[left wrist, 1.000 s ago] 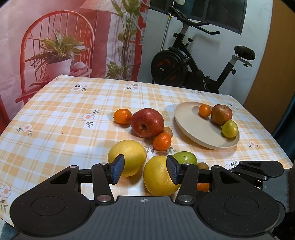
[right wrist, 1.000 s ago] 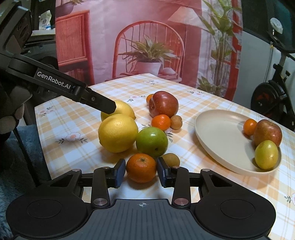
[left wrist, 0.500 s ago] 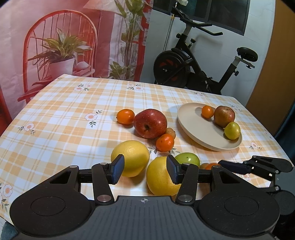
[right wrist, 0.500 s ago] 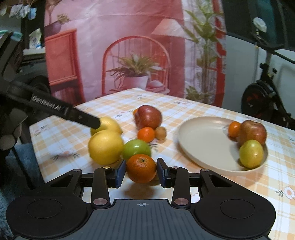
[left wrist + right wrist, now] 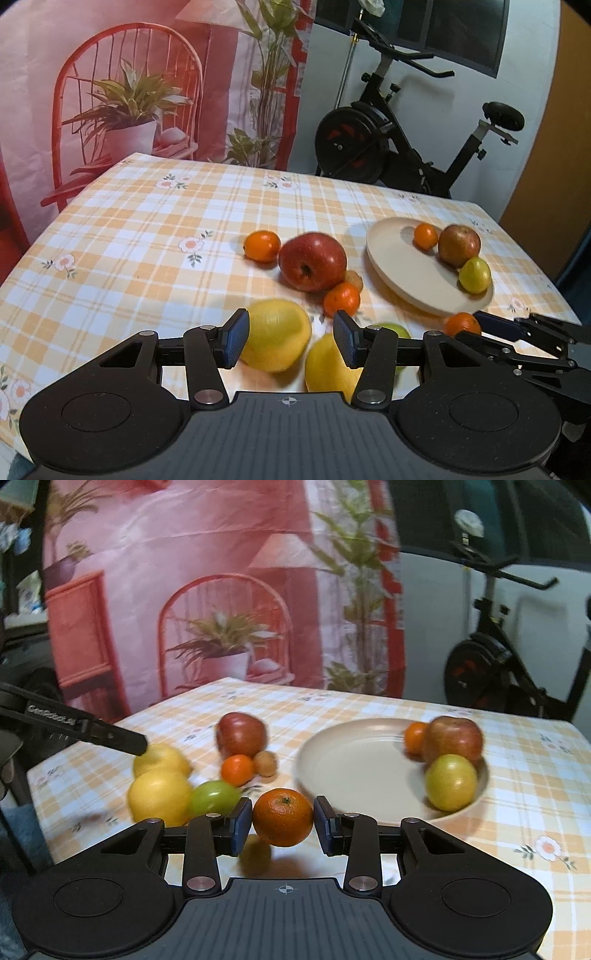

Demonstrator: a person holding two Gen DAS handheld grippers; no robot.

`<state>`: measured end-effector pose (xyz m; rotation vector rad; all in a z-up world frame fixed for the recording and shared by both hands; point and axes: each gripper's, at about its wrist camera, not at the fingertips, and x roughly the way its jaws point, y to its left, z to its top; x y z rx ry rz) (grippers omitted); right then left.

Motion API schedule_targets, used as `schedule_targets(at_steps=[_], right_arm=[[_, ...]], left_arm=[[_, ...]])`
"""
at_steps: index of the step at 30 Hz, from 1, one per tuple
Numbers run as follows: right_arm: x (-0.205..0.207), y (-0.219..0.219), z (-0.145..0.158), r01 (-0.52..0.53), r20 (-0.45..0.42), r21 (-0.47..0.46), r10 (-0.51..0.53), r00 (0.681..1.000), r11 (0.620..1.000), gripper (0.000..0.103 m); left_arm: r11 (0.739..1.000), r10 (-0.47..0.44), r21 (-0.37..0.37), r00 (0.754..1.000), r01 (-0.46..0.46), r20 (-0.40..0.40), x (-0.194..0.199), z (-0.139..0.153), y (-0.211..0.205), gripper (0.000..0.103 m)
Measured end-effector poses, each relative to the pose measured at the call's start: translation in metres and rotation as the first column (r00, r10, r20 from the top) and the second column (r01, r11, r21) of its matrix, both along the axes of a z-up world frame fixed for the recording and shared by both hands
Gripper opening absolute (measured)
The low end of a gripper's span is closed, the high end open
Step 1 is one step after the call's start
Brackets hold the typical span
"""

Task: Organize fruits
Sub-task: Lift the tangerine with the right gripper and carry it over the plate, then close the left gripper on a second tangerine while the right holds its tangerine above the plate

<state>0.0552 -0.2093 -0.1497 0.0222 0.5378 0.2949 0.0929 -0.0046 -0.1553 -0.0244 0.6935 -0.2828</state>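
Orange-and-white checked cloth with small flowers covered the bench [image 5: 147,229]. Over its near edge my left fingers [image 5: 290,341] stood spread with nothing between them, hovering above two large yellow citrus fruits [image 5: 275,339] that lay side by side. Just past those sat a big red apple [image 5: 312,260] with a small orange mandarin [image 5: 261,245] to its left and another small mandarin [image 5: 341,299] touching its near side, and a round green fruit [image 5: 214,797] lay beside the yellow ones. Further right, my right fingers [image 5: 282,825] pinched a round orange mandarin with a green stem scar [image 5: 283,816], held clear of the cloth just in front of the near rim of the cream round plate [image 5: 354,771]. On the far right side of that plate rested a small orange fruit [image 5: 414,738], a reddish apple [image 5: 453,738] and a yellow-green fruit [image 5: 450,782], all close together.
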Motion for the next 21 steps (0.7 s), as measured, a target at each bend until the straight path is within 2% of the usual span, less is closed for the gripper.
schedule_targets(at_steps=[5, 12, 17, 21], right_arm=[[0.005, -0.016, -0.001, 0.056, 0.003, 0.026, -0.056, 0.998, 0.998, 0.034], [0.025, -0.022, -0.001, 0.074, 0.032, 0.003, -0.074, 0.997, 0.997, 0.034], [0.042, -0.020, -0.002, 0.070, 0.062, -0.027, -0.068, 0.996, 0.997, 0.034], [0.052, -0.019, -0.005, 0.072, 0.072, -0.032, -0.069, 0.995, 0.997, 0.034]], left_arm=[[1.000, 0.016, -0.020, 1.000, -0.016, 0.010, 0.021, 0.012, 0.003, 0.053], [0.999, 0.040, -0.022, 0.998, -0.039, 0.046, 0.060, 0.033, 0.006, 0.053], [0.997, 0.062, -0.047, 0.998, -0.061, 0.020, 0.092, 0.036, 0.010, 0.053], [0.996, 0.060, -0.070, 0.997, -0.063, -0.052, 0.116, 0.022, 0.009, 0.053]])
